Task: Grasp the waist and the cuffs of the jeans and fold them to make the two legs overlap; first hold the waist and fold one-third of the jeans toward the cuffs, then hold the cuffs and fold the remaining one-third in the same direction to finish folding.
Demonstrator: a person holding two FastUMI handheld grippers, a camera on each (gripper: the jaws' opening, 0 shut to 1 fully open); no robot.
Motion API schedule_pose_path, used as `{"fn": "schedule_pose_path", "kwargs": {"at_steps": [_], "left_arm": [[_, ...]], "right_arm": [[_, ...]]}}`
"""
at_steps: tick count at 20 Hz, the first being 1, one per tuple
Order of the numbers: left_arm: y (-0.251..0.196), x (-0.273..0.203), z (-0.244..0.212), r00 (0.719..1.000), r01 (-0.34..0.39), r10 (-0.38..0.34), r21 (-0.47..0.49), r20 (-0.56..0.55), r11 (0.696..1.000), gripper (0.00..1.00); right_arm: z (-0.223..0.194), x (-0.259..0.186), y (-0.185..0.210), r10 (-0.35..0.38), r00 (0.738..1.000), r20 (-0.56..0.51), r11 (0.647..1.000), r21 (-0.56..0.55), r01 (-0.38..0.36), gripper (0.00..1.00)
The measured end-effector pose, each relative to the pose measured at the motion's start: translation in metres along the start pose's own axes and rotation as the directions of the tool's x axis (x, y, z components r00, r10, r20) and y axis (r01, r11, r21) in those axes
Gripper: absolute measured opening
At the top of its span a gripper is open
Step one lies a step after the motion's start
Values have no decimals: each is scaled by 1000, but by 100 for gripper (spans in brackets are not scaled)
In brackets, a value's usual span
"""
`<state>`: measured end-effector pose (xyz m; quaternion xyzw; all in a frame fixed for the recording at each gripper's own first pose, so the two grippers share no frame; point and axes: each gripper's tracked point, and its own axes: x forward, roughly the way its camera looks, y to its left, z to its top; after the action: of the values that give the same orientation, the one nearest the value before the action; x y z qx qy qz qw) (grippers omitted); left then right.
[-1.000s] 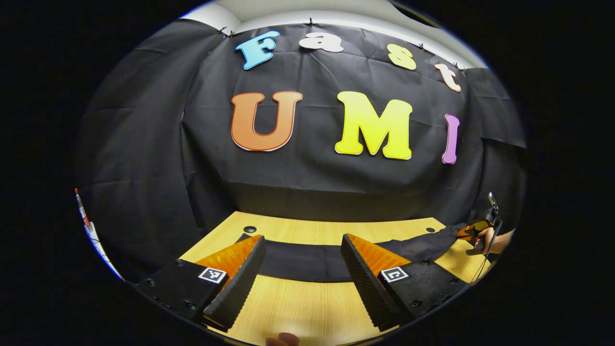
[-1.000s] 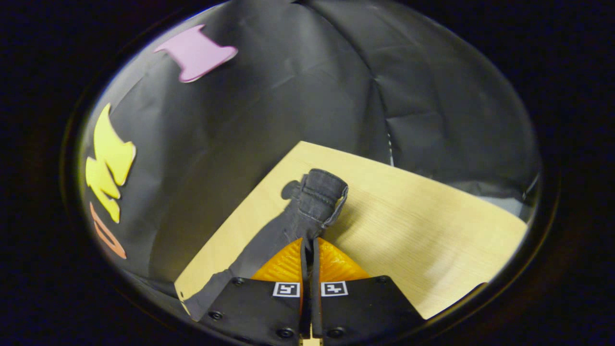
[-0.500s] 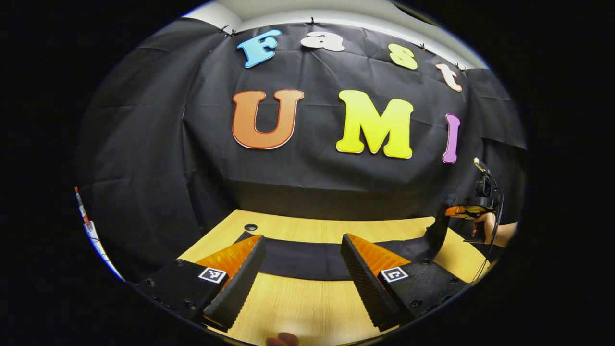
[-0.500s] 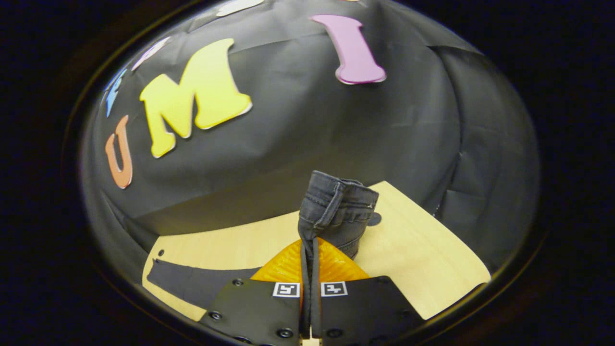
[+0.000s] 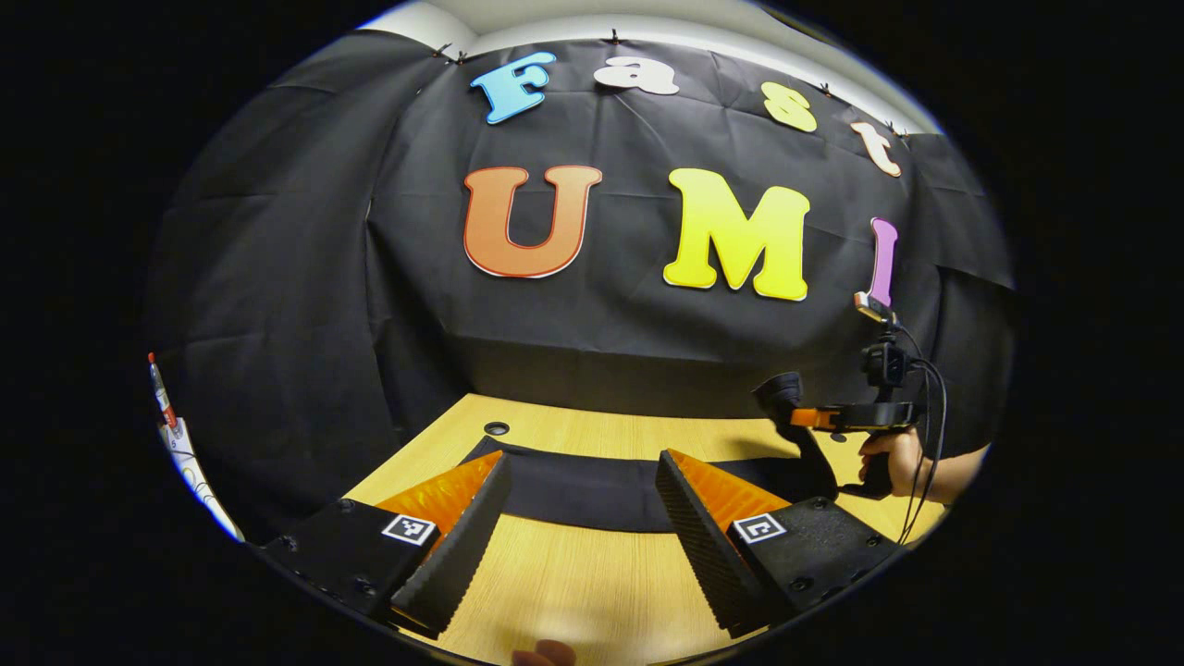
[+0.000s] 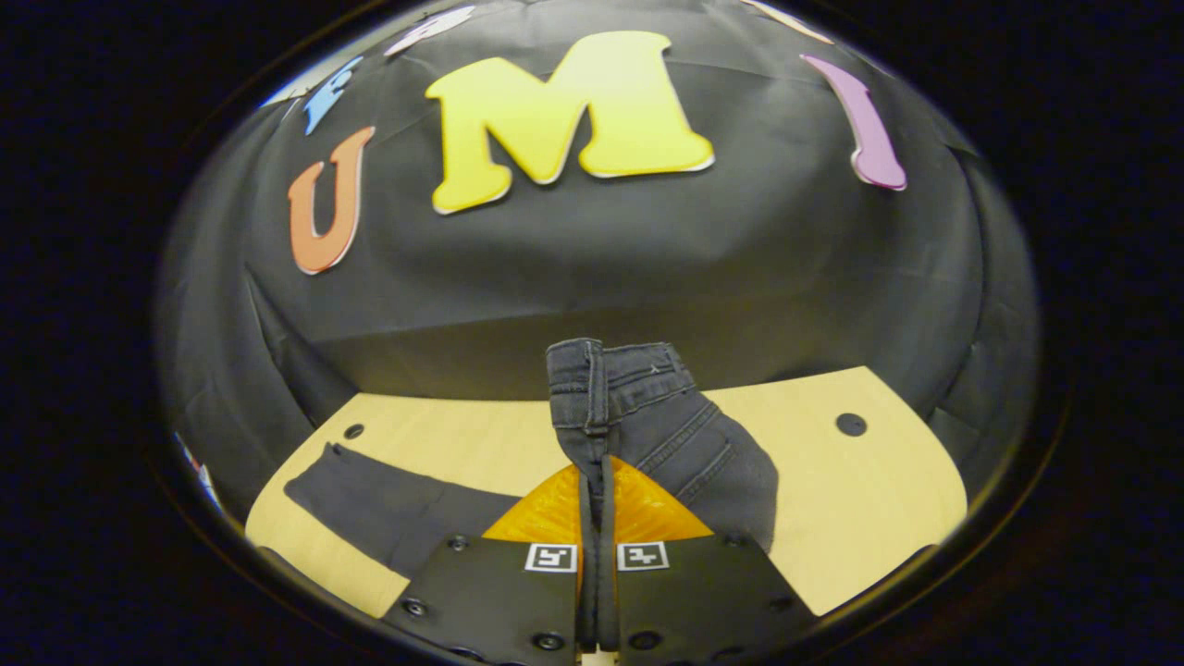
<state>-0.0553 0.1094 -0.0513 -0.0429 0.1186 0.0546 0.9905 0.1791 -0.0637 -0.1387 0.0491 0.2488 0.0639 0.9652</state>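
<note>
Right hand-held gripper [image 6: 592, 467]: fingers pressed together on the jeans [image 6: 638, 407], clamping the waist, which is lifted off the worktop [image 6: 860, 481]. The legs trail flat across the worktop. Left hand-held gripper [image 5: 583, 504]: fingers wide apart, holding nothing, hovering just before the jeans' near edge.

Dark denim on pale wood

The jeans [image 6: 647, 416] are charcoal-black with lighter grey stitching along the seams; the worktop [image 6: 860, 481] is light yellow wood grain with small black round holes; the booth's wall cloth [image 5: 277, 277] is plain black, creased.
</note>
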Motion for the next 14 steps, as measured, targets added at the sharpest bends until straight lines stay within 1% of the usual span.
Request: {"fn": "schedule_pose_path", "kwargs": {"at_steps": [2,4,6,9,14], "left_arm": [[6,-1,-1,1000,-14,14,2,-1,1000,100],[9,-2,-2,1000,-24,24,-7,-7,1000,100],[11,-1,-6,999,-30,30,-14,-11,999,100],[11,1,-7,999,-31,31,-20,-19,999,100],[7,5,-8,999,-30,30,-18,-16,999,100]], "right_arm": [[-26,7,40,52,998,-42,998,-38,-53,1],[-52,14,68,79,993,-84,995,-60,-84,1],[-68,11,79,107,987,-116,991,-68,-115,1],[-92,5,105,135,980,-143,978,-139,-155,1],[-135,8,110,142,965,-218,964,-192,-185,1]]}}
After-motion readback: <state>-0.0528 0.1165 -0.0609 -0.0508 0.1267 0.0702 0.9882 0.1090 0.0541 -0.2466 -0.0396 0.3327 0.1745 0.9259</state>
